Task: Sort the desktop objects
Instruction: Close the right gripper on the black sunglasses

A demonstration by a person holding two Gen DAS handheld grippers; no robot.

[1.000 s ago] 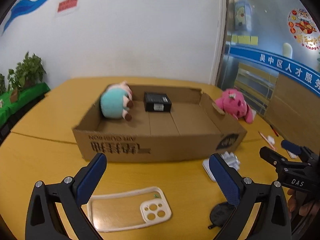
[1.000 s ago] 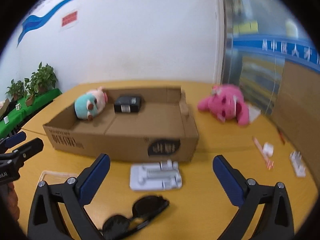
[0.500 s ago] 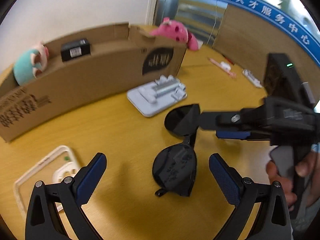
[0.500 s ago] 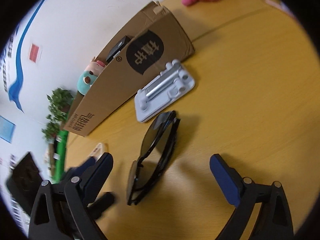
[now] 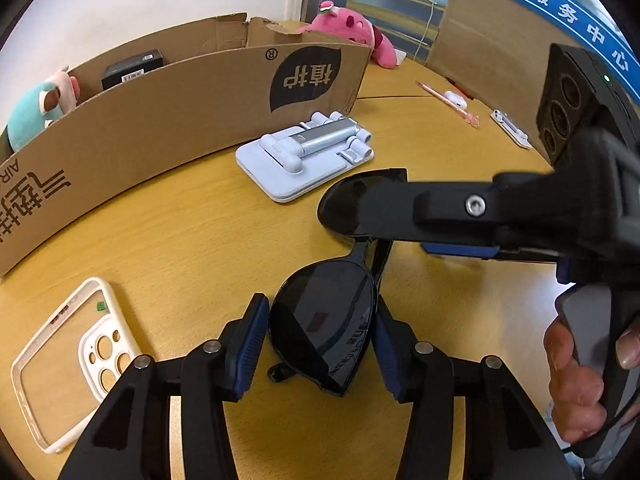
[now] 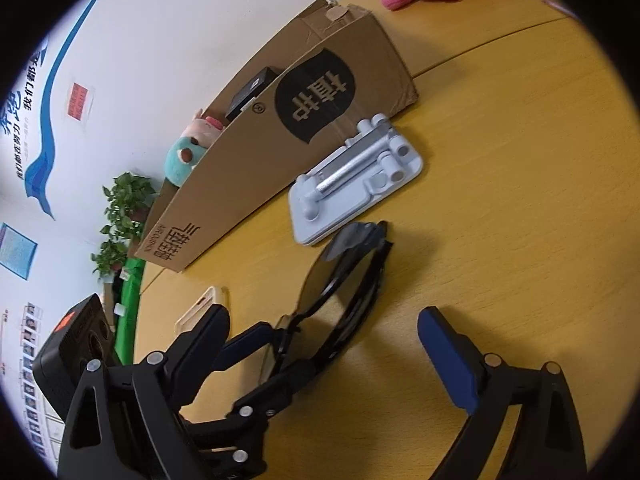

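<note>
Black sunglasses lie on the yellow table in front of a cardboard box. My left gripper is shut on the near lens, its blue pads against both edges. My right gripper is open and straddles the far half of the sunglasses; in the left wrist view one of its fingers lies across the far lens. Inside the box are a teal plush and a small black box.
A white folding phone stand lies between the sunglasses and the box. A cream phone case lies at the left. A pink plush sits behind the box. A pink pen and small white items lie far right.
My left gripper has closed onto the near lens of the sunglasses. My right gripper has come further over the far lens. A second ago both grippers were held back, facing the box.
</note>
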